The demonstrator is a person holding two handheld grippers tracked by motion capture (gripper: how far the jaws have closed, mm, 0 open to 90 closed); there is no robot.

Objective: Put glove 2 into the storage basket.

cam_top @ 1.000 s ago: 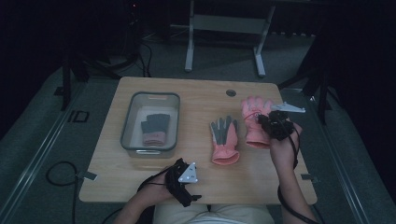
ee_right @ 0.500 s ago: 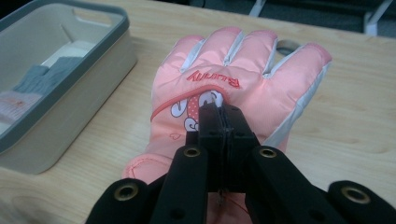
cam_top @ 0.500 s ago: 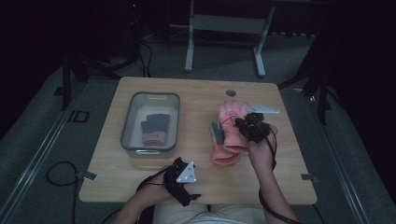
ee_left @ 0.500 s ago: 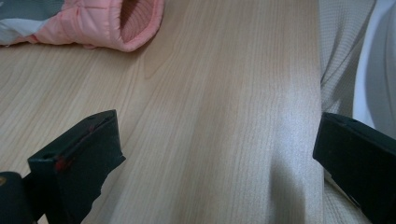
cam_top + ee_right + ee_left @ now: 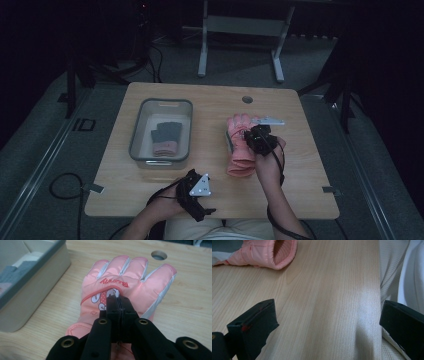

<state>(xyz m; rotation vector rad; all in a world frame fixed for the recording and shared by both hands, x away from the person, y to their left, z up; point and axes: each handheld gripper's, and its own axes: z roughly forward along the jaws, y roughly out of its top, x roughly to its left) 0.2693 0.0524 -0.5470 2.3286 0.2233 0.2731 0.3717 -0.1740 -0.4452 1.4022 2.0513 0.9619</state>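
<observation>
A pale wooden surface (image 5: 210,107) is standing in a dim room, with dark floor around it. Nearest the person, the left gripper (image 5: 199,192) is being held low at the near edge, its fingers (image 5: 253,326) spread wide with nothing but bare wood between them; the ribbed cuff of a pink glove (image 5: 265,252) is lying beyond them. Further in, at the right of the middle, the right gripper (image 5: 257,140) is being pressed down on the pink glove (image 5: 130,282), which is lying flat on the surface on top of a second glove. Its fingers (image 5: 113,308) are being held fully together, pinching the fabric on the back of the glove. To the left, a grey bin (image 5: 145,150) is holding another grey and pink glove (image 5: 166,137). A round hole (image 5: 247,99) is showing near the far edge.
</observation>
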